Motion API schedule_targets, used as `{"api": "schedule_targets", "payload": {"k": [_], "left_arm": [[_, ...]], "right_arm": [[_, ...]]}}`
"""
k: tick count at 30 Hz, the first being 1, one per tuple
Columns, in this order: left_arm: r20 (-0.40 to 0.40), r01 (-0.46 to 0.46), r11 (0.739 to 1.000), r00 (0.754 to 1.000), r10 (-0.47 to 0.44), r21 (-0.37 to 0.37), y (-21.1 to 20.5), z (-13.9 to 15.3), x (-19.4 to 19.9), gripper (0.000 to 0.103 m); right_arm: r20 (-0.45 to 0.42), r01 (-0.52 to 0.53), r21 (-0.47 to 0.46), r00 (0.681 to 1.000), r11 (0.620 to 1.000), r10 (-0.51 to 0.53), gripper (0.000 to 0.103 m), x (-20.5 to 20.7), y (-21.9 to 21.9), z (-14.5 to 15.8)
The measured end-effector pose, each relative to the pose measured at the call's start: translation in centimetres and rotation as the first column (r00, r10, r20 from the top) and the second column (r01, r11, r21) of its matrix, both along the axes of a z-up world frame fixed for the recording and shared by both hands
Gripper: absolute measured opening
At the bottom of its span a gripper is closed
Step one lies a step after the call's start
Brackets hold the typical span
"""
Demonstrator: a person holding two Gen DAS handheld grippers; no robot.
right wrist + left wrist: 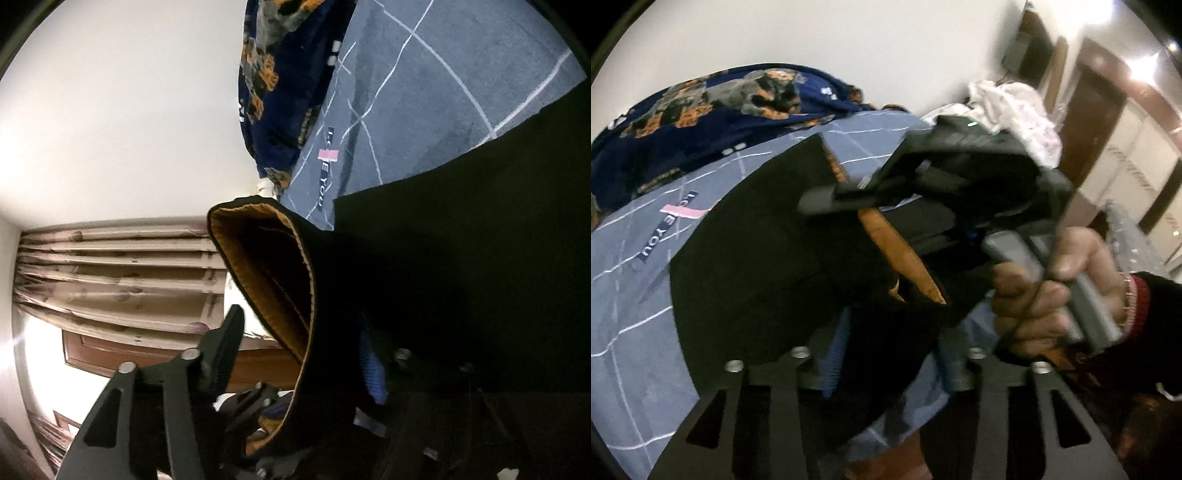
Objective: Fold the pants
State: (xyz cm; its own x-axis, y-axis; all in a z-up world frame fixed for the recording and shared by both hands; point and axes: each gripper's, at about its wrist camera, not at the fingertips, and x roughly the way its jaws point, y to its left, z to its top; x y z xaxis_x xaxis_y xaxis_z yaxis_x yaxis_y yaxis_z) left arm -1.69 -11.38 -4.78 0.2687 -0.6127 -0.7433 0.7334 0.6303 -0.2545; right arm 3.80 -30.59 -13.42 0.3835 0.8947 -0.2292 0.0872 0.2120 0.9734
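Left gripper [882, 373]: black two-finger tool at the bottom of the left wrist view; its fingers stand close together with black cloth bunched between them, pinched on the pants.
Right gripper [923, 177]: seen across from the left wrist view, blurred, a black and grey tool raised above the bed; in its own view one finger [225, 347] shows clear on the left while the other is lost in dark cloth, so how far it stands apart I cannot tell, nor whether it has hold of the fabric.
Right hand [1056, 291]: bare, wrapped around the grey handle of the right gripper, with a dark sleeve and a red cuff at the wrist.
Pants [757, 266]: black trousers with an orange-brown lining, partly lifted; a wide flat part lies on the bed, and an opening edged with the orange lining [266, 273] hangs open near the right gripper.
Bedsheet [635, 332]: grey-blue fabric with thin white grid lines and a dark printed label, under the pants.
Blanket [701, 118]: navy fleece with orange and grey animal print, heaped at the far edge of the bed against the white wall.
White cloth [1015, 107]: crumpled pile behind the right gripper.
Curtain [118, 269]: beige, pleated, beside a brown wooden panel.
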Motion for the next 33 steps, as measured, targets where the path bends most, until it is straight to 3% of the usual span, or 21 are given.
{"api": "schedule_targets", "payload": {"k": [4, 7, 13, 18, 27, 33], "left_arm": [[0.010, 0.005, 0.998, 1.000, -0.005, -0.055, 1.7, 1.4, -0.6, 0.053], [0.038, -0.048, 0.997, 0.998, 0.051, -0.061, 3.6, 2.2, -0.5, 0.057], [-0.012, -0.224, 0.971, 0.974, 0.224, -0.083, 8.4, 2.2, 2.3, 0.058], [-0.090, -0.308, 0.946, 0.950, 0.299, -0.105, 10.4, 0.8, 4.0, 0.058], [-0.109, -0.242, 0.970, 0.965, 0.239, -0.016, 7.8, -1.3, 3.5, 0.062], [-0.121, -0.218, 0.976, 0.969, 0.215, -0.009, 6.0, -1.5, 3.8, 0.065]], "right_arm": [[-0.003, -0.018, -0.099, 1.000, 0.995, 0.018, 0.026, 0.1, 0.3, -0.1], [0.010, -0.021, -0.162, 1.000, 0.987, 0.023, 0.019, 0.0, 0.4, 0.1], [0.059, 0.001, -0.161, 0.998, 0.987, 0.009, 0.016, -0.7, -0.8, 1.3], [0.091, 0.093, -0.160, 0.993, 0.983, -0.079, 0.016, -2.0, -6.0, 2.4], [0.051, 0.272, -0.144, 0.962, 0.951, -0.267, 0.016, -5.4, -14.7, 0.0], [0.022, 0.300, -0.126, 0.954, 0.946, -0.299, 0.016, -6.1, -16.7, -1.5]]}}
